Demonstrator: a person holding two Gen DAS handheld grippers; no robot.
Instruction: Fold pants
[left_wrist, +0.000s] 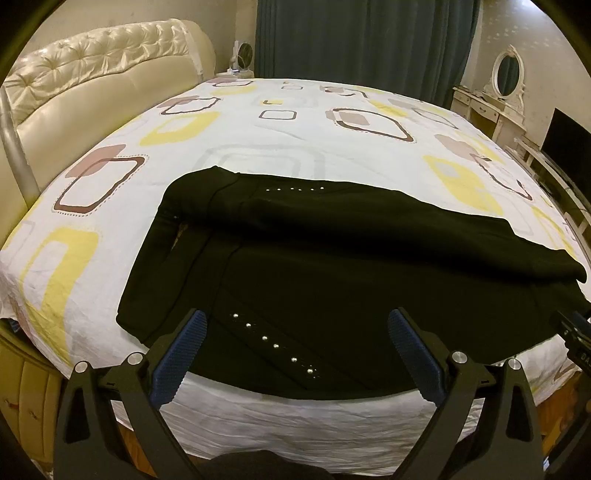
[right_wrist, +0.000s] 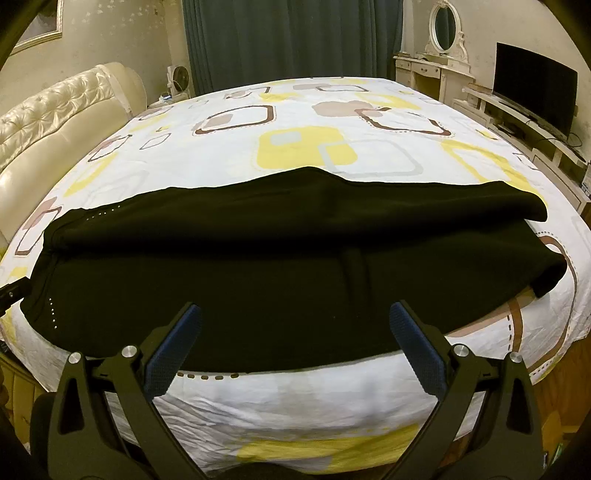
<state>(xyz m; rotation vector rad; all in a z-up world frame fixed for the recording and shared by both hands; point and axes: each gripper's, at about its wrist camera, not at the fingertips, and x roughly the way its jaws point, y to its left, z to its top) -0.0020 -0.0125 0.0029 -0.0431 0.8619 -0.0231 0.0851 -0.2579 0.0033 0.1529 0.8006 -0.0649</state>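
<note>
Black pants (left_wrist: 332, 266) lie flat across the near edge of the bed, waist end to the left, legs to the right; they also show in the right wrist view (right_wrist: 258, 266). Rows of small silver studs (left_wrist: 273, 345) mark the waist end. One leg lies folded over the other, its upper edge forming a ridge. My left gripper (left_wrist: 297, 325) is open and empty, held just above the near waist part. My right gripper (right_wrist: 295, 314) is open and empty, above the near edge of the leg part. Part of the right gripper (left_wrist: 576, 332) shows at the left view's right edge.
The bed (left_wrist: 258, 122) has a white sheet with yellow and brown squares. A cream tufted headboard (left_wrist: 92, 74) stands at the left. A white dressing table with an oval mirror (right_wrist: 443, 44) and a TV (right_wrist: 532, 92) stand at the right. Dark curtains (right_wrist: 295, 37) hang behind.
</note>
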